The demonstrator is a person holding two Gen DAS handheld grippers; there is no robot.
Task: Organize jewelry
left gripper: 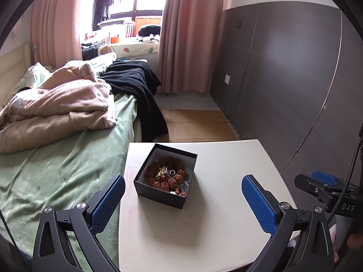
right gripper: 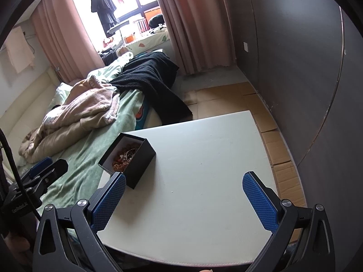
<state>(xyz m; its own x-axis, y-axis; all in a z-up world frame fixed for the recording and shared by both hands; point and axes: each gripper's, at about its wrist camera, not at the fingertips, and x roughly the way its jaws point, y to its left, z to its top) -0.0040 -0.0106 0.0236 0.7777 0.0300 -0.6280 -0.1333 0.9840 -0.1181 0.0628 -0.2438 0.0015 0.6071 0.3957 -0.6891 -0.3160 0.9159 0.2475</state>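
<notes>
Bedroom surroundings
White worktop (left gripper: pixel 226 204) at lower centre; bed (left gripper: pixel 56 170) with beige blanket (left gripper: pixel 68 104) at left; pink curtains (left gripper: pixel 188 34) at top.

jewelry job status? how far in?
Done: nothing visibly sorted; the beads and rings sit heaped in the open black box on the white table. In hand: nothing; the left gripper and right gripper hover open and empty. Left: all of the sorting.

Black box (right gripper: pixel 136 161) sitting on white table (right gripper: pixel 204 170), holding jewelry (right gripper: pixel 123 156) (beads, tangled); right gripper (right gripper: pixel 184 191) hovering, jaws spread.
</notes>
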